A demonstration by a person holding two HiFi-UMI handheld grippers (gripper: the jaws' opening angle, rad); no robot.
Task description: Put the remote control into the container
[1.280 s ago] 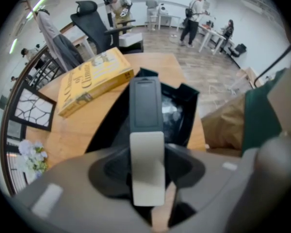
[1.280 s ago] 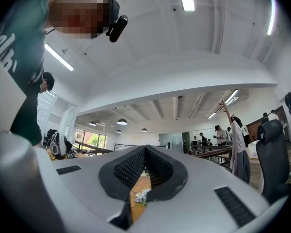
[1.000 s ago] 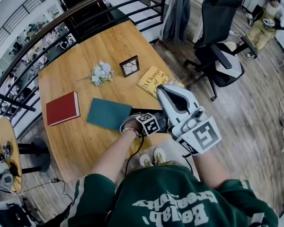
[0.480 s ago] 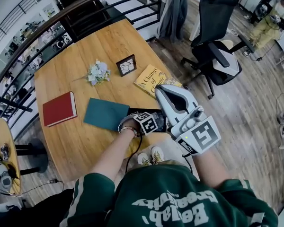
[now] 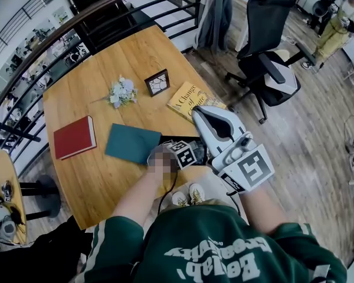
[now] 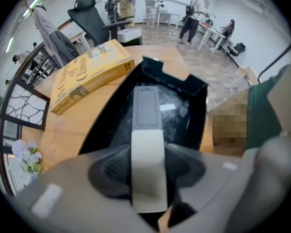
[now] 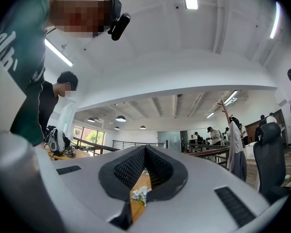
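Observation:
The remote control (image 6: 146,130), a long bar that is grey at the far end and white at the near end, stands between the jaws of my left gripper (image 6: 146,171), which is shut on it. It points straight down into the black container (image 6: 199,92), whose open top shows under the remote. In the head view the container (image 5: 173,140) lies at the table's near edge, mostly hidden under the left gripper's marker cube (image 5: 183,154). My right gripper (image 5: 202,113) hovers level just right of it, its jaws shut and holding nothing (image 7: 145,148).
On the wooden table (image 5: 106,58) lie a yellow book (image 5: 192,98), a teal book (image 5: 133,142), a red book (image 5: 74,137), a small picture frame (image 5: 158,82) and a flower bunch (image 5: 122,91). An office chair (image 5: 270,52) stands at the right, a railing behind.

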